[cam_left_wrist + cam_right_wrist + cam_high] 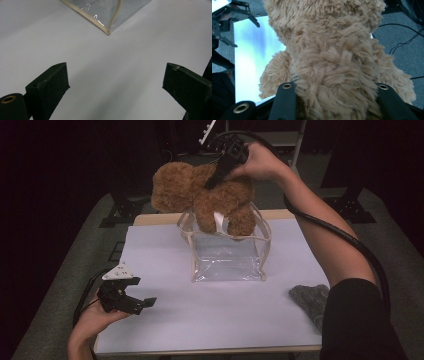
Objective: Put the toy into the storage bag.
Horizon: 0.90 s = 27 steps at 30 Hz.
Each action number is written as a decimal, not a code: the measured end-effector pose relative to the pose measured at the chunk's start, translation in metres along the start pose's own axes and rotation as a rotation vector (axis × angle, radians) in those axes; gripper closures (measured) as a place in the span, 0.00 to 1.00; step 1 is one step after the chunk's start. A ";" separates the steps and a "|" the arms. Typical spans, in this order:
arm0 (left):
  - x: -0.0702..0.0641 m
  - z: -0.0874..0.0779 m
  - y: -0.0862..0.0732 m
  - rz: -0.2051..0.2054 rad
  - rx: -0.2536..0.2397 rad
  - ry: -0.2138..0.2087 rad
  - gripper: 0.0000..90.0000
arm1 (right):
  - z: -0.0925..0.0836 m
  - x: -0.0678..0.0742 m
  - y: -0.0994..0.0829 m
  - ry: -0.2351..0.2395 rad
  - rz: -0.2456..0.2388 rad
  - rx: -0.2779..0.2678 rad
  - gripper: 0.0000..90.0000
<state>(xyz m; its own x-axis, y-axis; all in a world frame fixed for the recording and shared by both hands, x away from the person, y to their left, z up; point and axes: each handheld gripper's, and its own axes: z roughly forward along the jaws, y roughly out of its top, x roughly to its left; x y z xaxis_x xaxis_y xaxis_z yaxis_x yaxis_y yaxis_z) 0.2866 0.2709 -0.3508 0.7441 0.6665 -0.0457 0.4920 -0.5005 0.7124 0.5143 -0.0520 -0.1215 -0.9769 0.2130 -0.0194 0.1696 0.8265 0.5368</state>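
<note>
Teddy bear (pixel 200 195) gripped by the right gripper (pixel 218 172) above the mouth of the clear bag (pixel 227 260).

In the right gripper view the jaws are closed on the bear's furry body (pixel 332 62), pressed in on both sides; from above, its legs already dip past the bag's front rim while head and trunk are above it, leaning left. I judge the step in hand to be putting the bear into the bag, and the next move calls for lowering it straight down, since the opening looks barely wider than the toy and the soft rim may fold or tip. The left gripper (pixel 127 300) rests with jaws spread wide and empty on the white tabletop (pixel 165 320), well apart from the bag, with open surface between for steadying it. A grey cloth (pixel 307 297) lies near the table's right edge.
</note>
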 end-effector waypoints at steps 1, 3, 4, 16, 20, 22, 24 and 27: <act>-0.001 0.000 0.000 0.001 0.000 -0.001 0.06 | 0.000 0.003 -0.001 0.002 -0.002 0.003 0.63; -0.002 0.001 0.001 0.003 0.001 -0.006 0.06 | 0.001 0.010 -0.002 0.013 -0.014 -0.009 0.63; -0.003 0.000 0.001 0.008 0.001 -0.006 0.06 | 0.002 0.013 -0.002 0.019 -0.020 -0.013 0.63; -0.003 -0.001 0.000 0.000 -0.010 -0.006 0.06 | 0.018 0.022 -0.007 0.085 -0.022 -0.015 0.63; -0.001 -0.001 -0.001 -0.002 -0.003 -0.003 0.06 | 0.026 0.006 -0.015 0.084 0.016 -0.005 0.63; 0.000 -0.001 -0.002 -0.003 -0.003 -0.004 0.06 | 0.031 -0.002 -0.020 0.083 0.038 0.000 0.63; 0.000 -0.002 -0.002 -0.007 -0.007 -0.003 0.06 | 0.036 -0.011 -0.025 0.082 0.063 0.003 0.63; 0.002 -0.003 -0.003 -0.012 -0.008 -0.001 0.06 | 0.036 -0.023 -0.031 0.080 0.095 -0.002 0.63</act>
<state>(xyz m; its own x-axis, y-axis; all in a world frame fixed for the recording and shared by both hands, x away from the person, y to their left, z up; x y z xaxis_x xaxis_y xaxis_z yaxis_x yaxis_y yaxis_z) 0.2852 0.2753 -0.3515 0.7387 0.6717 -0.0555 0.4973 -0.4876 0.7175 0.5360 -0.0633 -0.1681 -0.9638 0.2478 0.0987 0.2614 0.8033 0.5351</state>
